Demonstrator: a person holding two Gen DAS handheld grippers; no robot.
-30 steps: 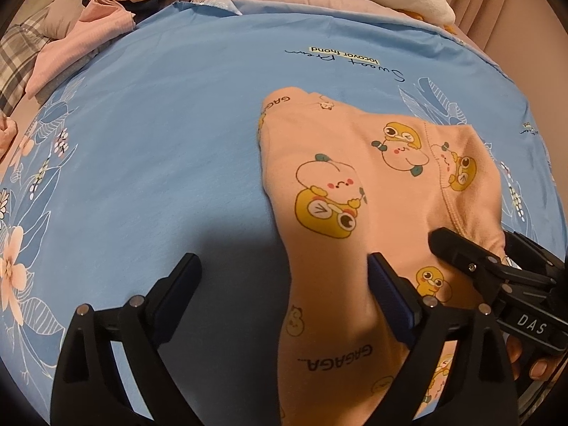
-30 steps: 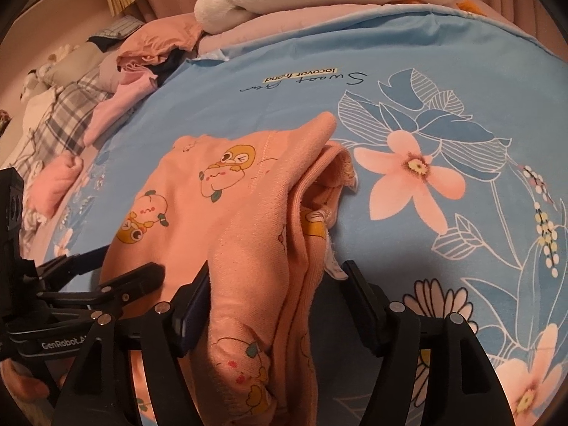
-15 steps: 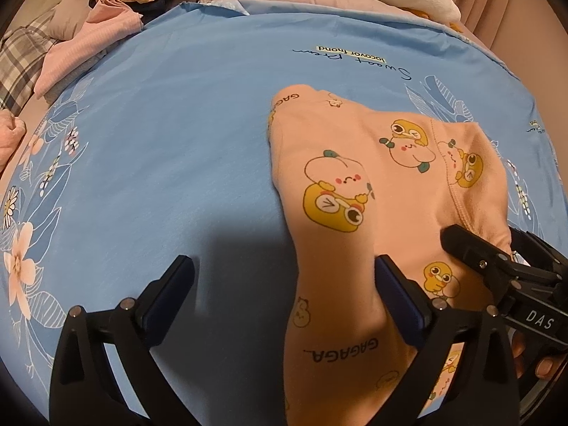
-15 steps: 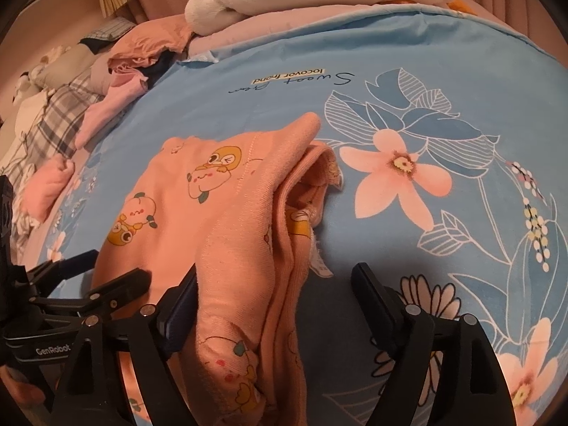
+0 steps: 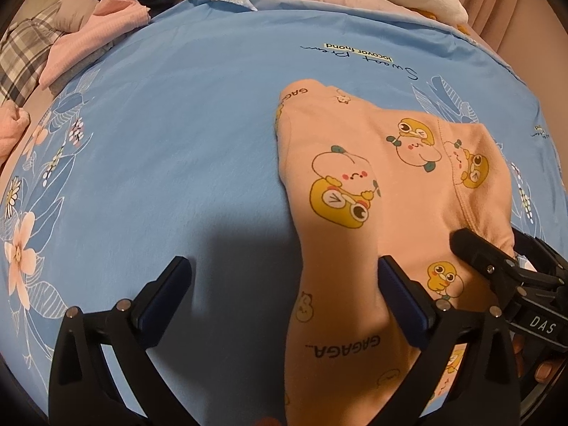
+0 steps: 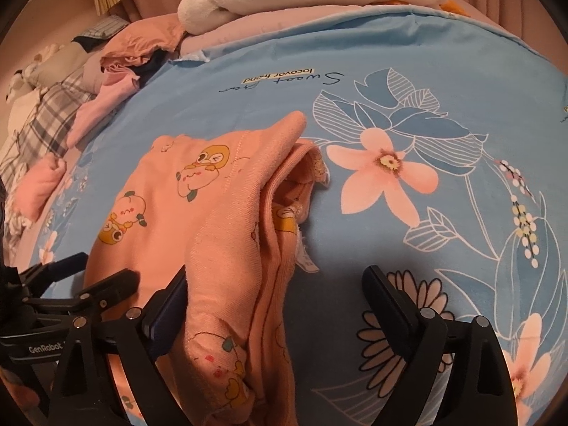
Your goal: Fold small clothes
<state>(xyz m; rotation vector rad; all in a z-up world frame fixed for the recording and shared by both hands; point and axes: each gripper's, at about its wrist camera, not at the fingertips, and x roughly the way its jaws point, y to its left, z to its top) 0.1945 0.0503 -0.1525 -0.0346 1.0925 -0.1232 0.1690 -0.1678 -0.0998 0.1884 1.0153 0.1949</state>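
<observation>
The peach garment (image 5: 372, 191) is laid half-folded on the blue sheet (image 5: 177, 124). It is released by the wide left gripper (image 5: 284, 298) and the opening right gripper (image 6: 273, 301); further folds are probably needed.

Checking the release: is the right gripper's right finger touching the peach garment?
Apart. In the right wrist view, the right finger stands clear of the peach garment, with blue sheet between them, as the right gripper opens.

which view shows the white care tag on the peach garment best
The right wrist view. The white tag pokes out from the open, layered edge of the peach garment, which faces this camera. The left wrist view shows only the garment's flat printed top; no tag is visible there.
</observation>
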